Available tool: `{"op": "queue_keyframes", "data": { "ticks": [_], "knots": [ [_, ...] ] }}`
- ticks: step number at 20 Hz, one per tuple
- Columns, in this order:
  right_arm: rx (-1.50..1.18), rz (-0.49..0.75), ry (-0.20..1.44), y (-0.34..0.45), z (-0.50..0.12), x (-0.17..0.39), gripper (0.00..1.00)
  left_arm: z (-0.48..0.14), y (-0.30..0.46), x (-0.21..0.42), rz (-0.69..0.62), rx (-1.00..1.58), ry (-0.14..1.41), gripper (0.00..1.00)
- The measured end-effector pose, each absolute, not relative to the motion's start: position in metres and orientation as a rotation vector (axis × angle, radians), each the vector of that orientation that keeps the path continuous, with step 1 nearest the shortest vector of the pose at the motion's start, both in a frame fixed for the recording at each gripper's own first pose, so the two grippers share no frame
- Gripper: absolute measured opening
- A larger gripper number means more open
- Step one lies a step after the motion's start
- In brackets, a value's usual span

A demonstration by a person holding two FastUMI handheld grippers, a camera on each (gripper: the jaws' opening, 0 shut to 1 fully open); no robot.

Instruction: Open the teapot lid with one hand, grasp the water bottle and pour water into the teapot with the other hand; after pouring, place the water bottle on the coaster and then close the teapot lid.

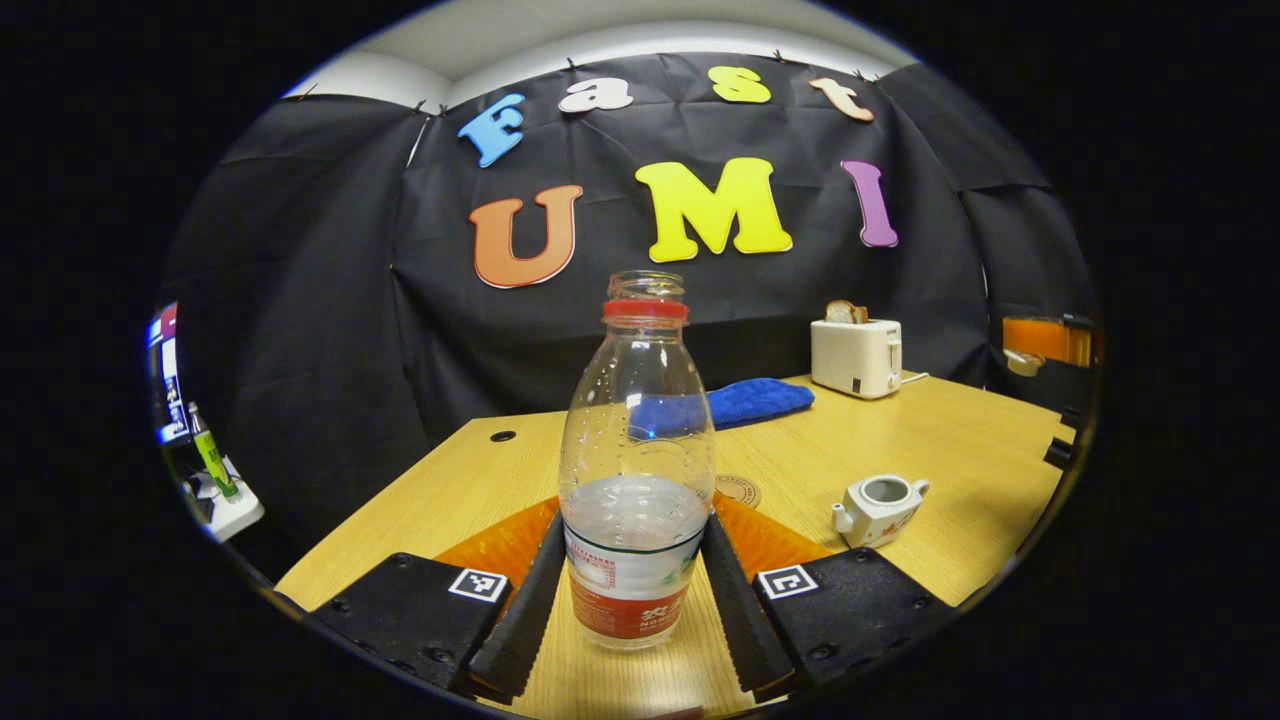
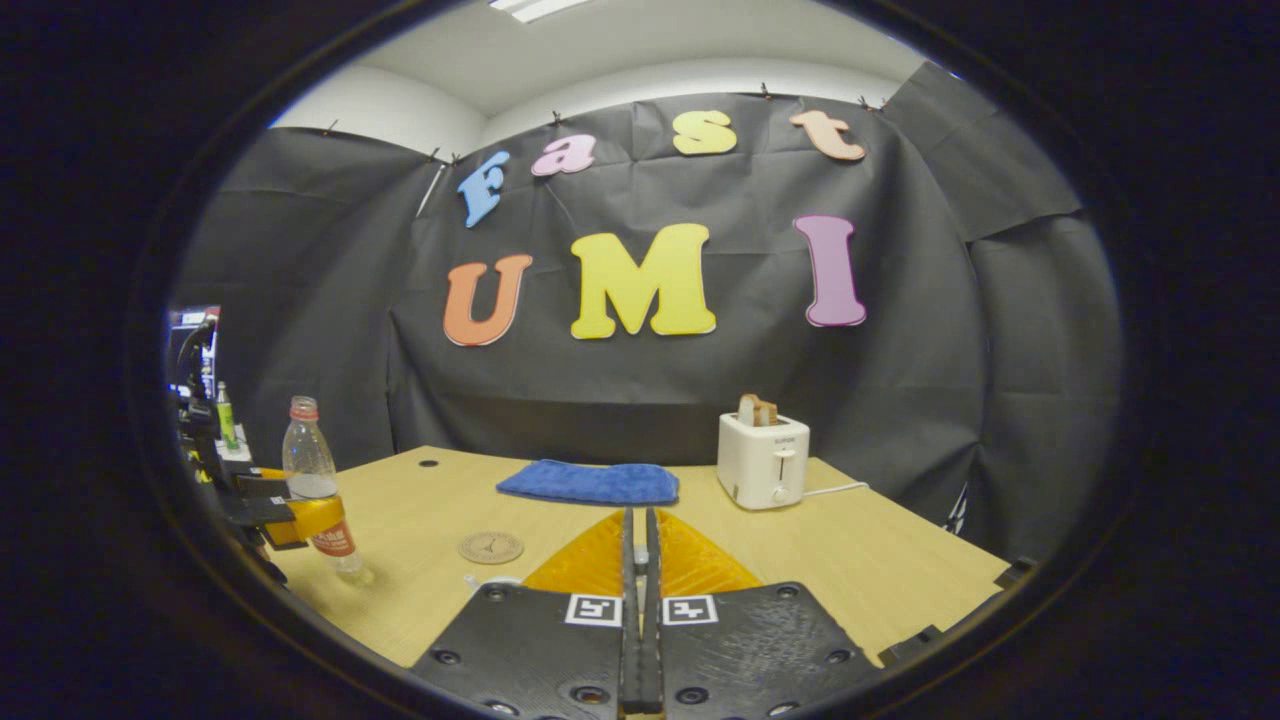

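One water bottle (image 1: 637, 480) clamped by left gripper (image 1: 630, 590); one lidless teapot (image 1: 878, 508), one coaster (image 2: 491, 547). Right gripper (image 2: 640, 560) nearly closed, possibly pinching the lid.

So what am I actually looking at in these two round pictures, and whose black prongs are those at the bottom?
There is no robot here. A person holds a two-finger gripper in each hand, and each gripper carries a camera looking along its own fingers.

In the left gripper view, the left gripper has its fingers on either side of a water bottle, uncapped and partly filled, standing on the wooden table.

In the right gripper view, the right gripper has its fingers closed together.

Also on the table: a small white teapot with its lid off, a round coaster, a blue cloth and a toaster.
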State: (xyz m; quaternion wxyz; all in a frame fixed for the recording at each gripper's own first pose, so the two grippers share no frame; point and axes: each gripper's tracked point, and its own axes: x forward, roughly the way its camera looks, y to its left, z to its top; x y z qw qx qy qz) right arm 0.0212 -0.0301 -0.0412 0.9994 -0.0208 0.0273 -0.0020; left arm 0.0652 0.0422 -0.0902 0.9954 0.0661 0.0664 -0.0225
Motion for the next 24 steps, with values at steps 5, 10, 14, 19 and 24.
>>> {"op": "queue_keyframes", "data": {
  "ticks": [5,10,14,19,24],
  "knots": [
    [-0.048,-0.014,0.048,-0.040,-0.037,0.018,0.00,-0.097,0.023,0.067,-0.052,0.268,0.203,0.76],
    [-0.047,-0.030,0.051,-0.051,-0.033,0.018,0.00,-0.093,0.012,0.076,-0.030,0.528,0.197,0.76],
    [-0.045,-0.048,0.038,-0.062,-0.027,0.016,0.00,-0.102,0.002,0.085,-0.033,0.707,0.233,0.75],
    [-0.045,-0.078,0.033,-0.077,-0.024,0.015,0.00,-0.109,-0.002,0.096,-0.029,0.883,0.265,0.75],
    [-0.024,-0.087,0.033,-0.084,-0.021,0.015,0.00,-0.109,-0.006,0.097,-0.021,1.069,0.239,0.75]
  ]
}}
